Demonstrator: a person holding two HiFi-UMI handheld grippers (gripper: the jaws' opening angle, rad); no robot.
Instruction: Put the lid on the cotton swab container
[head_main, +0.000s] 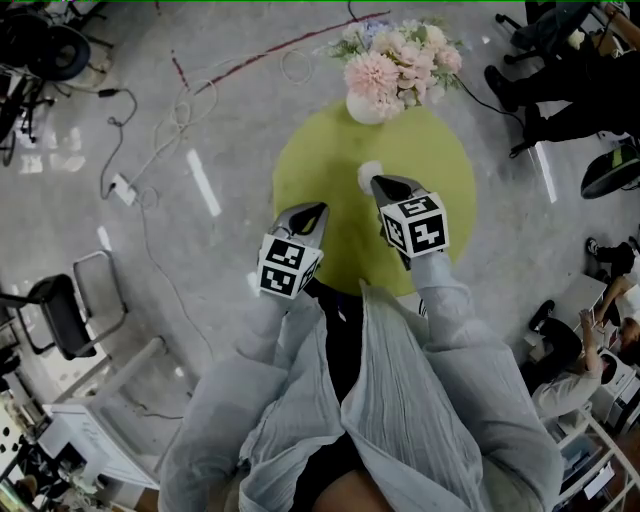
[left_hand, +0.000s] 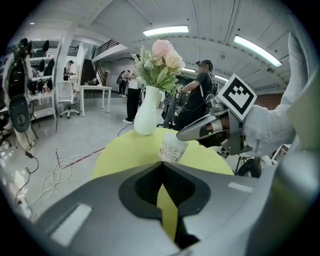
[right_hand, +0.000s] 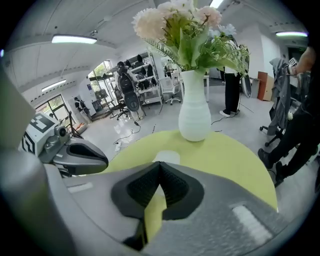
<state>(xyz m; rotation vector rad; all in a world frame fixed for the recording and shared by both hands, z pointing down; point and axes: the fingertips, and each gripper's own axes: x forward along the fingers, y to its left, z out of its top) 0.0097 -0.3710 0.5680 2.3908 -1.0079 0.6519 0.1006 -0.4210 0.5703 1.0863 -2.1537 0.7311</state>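
Note:
The cotton swab container (head_main: 369, 175) is a small white tub with a printed label, standing on the round yellow-green table (head_main: 450, 170). It appears in the left gripper view (left_hand: 173, 148) and, partly hidden behind the jaws, in the right gripper view (right_hand: 167, 156). Its top looks white and closed; I cannot make out a separate lid. My right gripper (head_main: 376, 182) is shut and empty, its tip just beside the container. My left gripper (head_main: 321, 209) is shut and empty too, over the table's near left part. In the left gripper view the right gripper (left_hand: 183, 134) reaches over the container.
A white vase of pink flowers (head_main: 372, 103) stands at the table's far edge, just behind the container. Cables and a power strip (head_main: 122, 187) lie on the floor at left. Chairs and seated people (head_main: 585, 350) are at the right.

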